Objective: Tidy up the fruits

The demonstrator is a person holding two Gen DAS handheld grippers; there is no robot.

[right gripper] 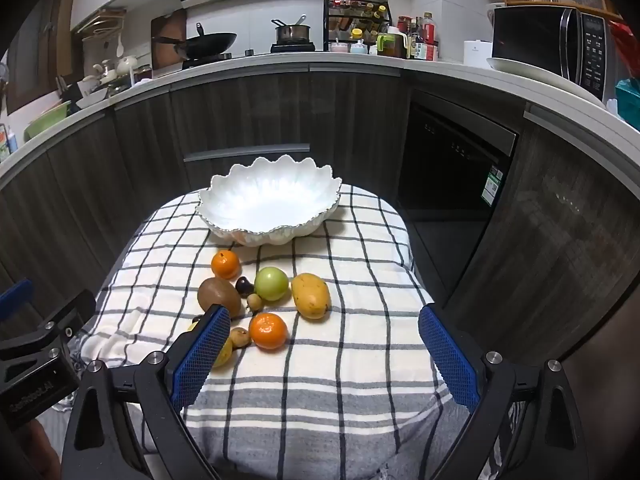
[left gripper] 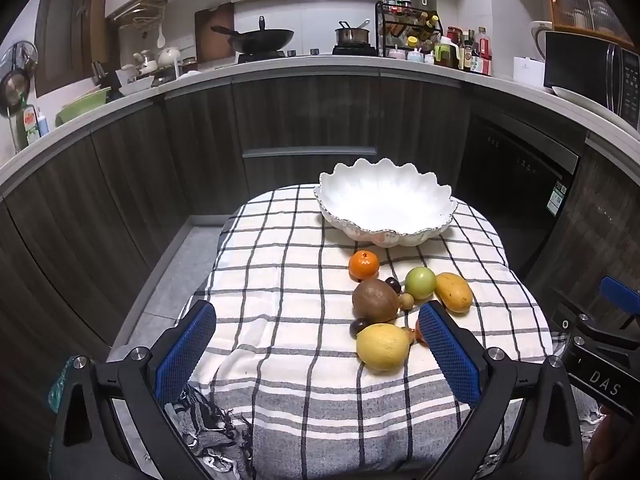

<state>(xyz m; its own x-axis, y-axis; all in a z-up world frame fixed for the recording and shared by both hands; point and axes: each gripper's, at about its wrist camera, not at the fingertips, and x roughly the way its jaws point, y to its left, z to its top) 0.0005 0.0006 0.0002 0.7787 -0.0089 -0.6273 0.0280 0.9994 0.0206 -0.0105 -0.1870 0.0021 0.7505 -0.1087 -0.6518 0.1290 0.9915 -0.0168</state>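
Since nothing's picked up yet, I'm at the start: both grippers, left [left gripper: 316, 344] & right [right gripper: 322, 346], gape wide, holding nothing. Fruit sits clustered on the cloth [right gripper: 360, 360], just before the empty bowl [right gripper: 268, 200]. Next, I'd guess: right drops over the near orange [right gripper: 268, 331], pinches gently, lifts it to the bowl w/o knocking neighbours.

Left tongs [left gripper: 316, 344] wide open, nothing between the blue pads, angled down over the black-and-white checked cloth [left gripper: 280, 280] on the bench. White scalloped ceramic bowl [left gripper: 386, 200] at the far end, holding nothing. Just in front of the bowl: orange tangerine [left gripper: 363, 265], then brown kiwi [left gripper: 375, 300], round green fruit [left gripper: 420, 283], yellow mango [left gripper: 454, 292]. Yellow lemon [left gripper: 383, 346] farthest from the bowl, beside the right pad.
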